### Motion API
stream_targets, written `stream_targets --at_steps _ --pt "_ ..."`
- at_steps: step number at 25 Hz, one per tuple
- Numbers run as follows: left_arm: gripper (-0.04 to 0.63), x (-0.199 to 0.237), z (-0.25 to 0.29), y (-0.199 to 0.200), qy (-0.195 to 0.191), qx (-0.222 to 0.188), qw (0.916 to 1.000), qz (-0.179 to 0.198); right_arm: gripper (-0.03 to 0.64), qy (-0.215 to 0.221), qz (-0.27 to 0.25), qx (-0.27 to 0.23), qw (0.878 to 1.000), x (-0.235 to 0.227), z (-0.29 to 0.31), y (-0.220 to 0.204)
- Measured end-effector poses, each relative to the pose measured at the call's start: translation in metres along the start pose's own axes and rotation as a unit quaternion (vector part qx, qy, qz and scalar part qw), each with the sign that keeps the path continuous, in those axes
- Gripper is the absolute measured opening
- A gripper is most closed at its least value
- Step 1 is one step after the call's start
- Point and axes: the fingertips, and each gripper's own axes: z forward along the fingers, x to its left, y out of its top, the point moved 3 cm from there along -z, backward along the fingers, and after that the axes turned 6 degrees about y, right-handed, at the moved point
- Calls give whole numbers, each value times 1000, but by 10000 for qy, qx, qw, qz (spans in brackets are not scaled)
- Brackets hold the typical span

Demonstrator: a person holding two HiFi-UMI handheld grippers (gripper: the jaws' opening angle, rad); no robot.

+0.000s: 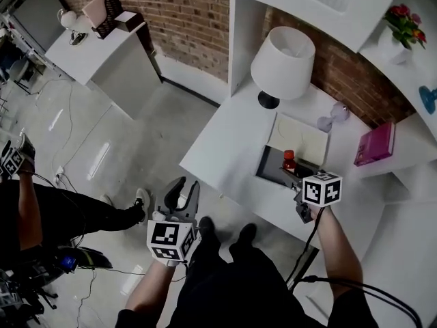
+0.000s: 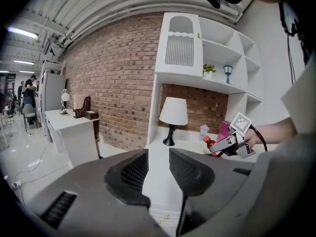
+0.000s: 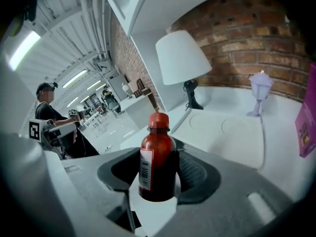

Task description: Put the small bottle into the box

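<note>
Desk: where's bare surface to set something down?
Bare: the desk strip left of lamp and box; also the patch between box, pink book and front edge. Crowded: behind the box, round the purple ornament.

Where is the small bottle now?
The small bottle is held upright by the right tool; in the head view it is at the right, over the open box near the lamp.

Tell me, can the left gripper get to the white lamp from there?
Probably yes. The left gripper is open and empty, the lamp stands straight ahead of it, and the desk between them looks bare. The right gripper with the small bottle is off to the side.
</note>
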Motion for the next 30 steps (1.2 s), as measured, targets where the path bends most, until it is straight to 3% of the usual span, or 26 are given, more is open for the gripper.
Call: stream_targets --at_steps 8,22,30 --pt "129 33 17 -9 2 322 9992 -225 222 -378 34 950 9948 -25 56 -20" --pt "130 60 41 -26 45 623 9973 -396 224 -897 -23 2057 9745 -52 106 -45" --pt "129 68 47 -29 90 707 9962 -497 223 -906 -70 2299 9690 -51 116 -56"
